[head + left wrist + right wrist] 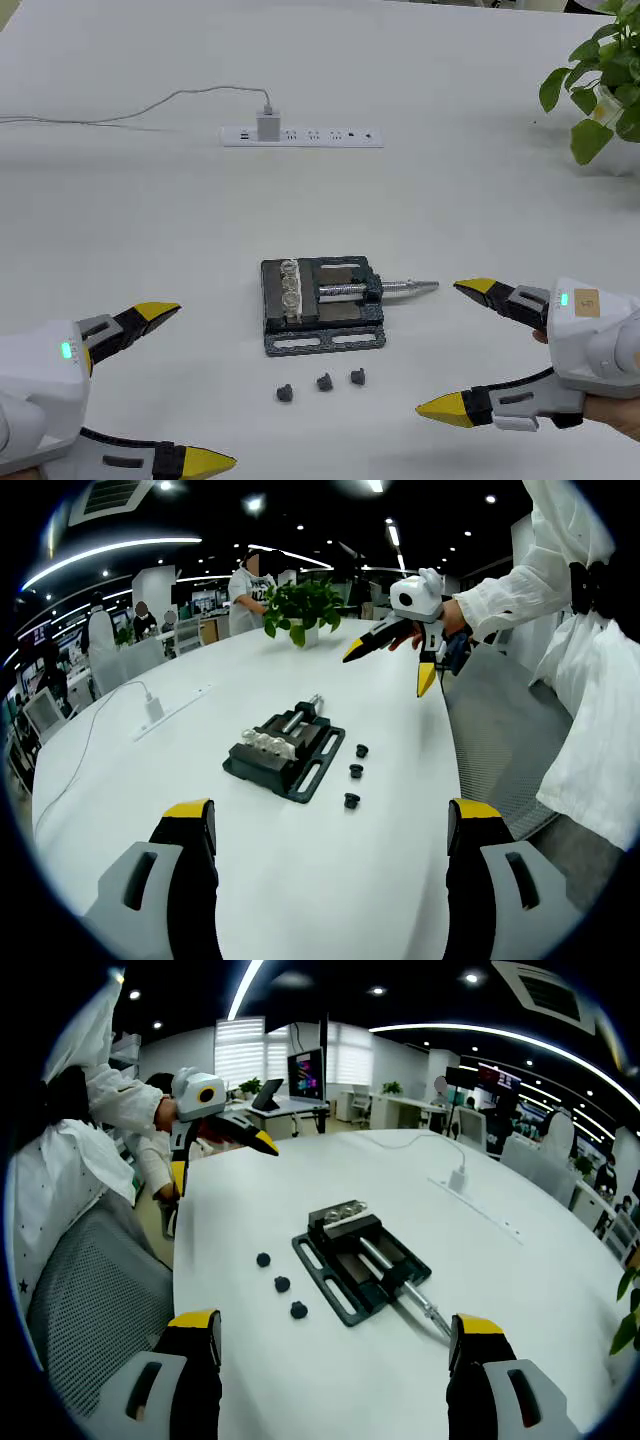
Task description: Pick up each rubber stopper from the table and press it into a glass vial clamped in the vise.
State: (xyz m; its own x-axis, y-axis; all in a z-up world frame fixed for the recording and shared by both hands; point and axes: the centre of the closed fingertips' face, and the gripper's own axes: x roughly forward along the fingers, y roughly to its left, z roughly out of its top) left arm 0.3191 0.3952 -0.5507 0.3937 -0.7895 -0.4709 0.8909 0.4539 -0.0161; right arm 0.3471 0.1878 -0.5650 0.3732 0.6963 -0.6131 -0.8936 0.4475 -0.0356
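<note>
Lying in a short row on the white table [150, 220], three dark rubber stoppers [324, 381] sit just on the near side of the vise [322, 305], apart from both grippers; the vise clamps a line of clear glass vials [290, 290] at its left end; the left gripper [205, 384] hovers near left, jaws spread wide and empty; the right gripper [438, 346] likewise, just right of the vise; a power strip [302, 136] lies far behind; a plant [600, 70] stands far right.

I see a white tabletop [130, 230], a power strip [300, 136] toward its far edge, a potted plant [600, 75] at its far right corner; ceiling strip lights [470, 1032] and bright windows [237, 1052] beyond.
</note>
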